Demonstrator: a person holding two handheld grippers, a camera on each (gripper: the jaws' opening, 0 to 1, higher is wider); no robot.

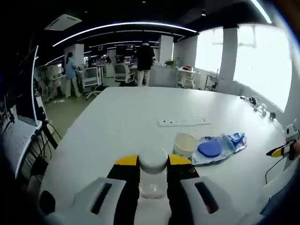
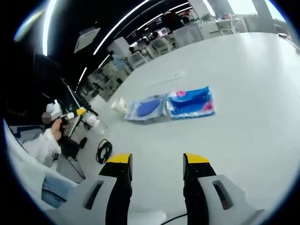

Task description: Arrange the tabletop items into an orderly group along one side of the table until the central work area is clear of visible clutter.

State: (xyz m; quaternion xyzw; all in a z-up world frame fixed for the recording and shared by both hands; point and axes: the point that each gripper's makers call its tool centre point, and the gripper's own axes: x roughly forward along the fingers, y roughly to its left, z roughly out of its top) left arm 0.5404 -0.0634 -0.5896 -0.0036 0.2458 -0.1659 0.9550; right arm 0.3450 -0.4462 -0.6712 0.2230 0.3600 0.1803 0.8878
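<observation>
My left gripper is shut on a small clear cup with a whitish top, held just above the white table. Beyond it to the right stand a cream paper cup, a clear bag holding a blue disc and a blue printed packet. My right gripper is open over bare table with nothing between its jaws. From there the blue packet, the disc bag and the paper cup lie ahead. The left gripper shows at the left in a person's hand.
A white power strip lies past the cup. A coiled black cable rests near the table edge. Small items sit by the window side. People and office chairs stand beyond the far end of the table.
</observation>
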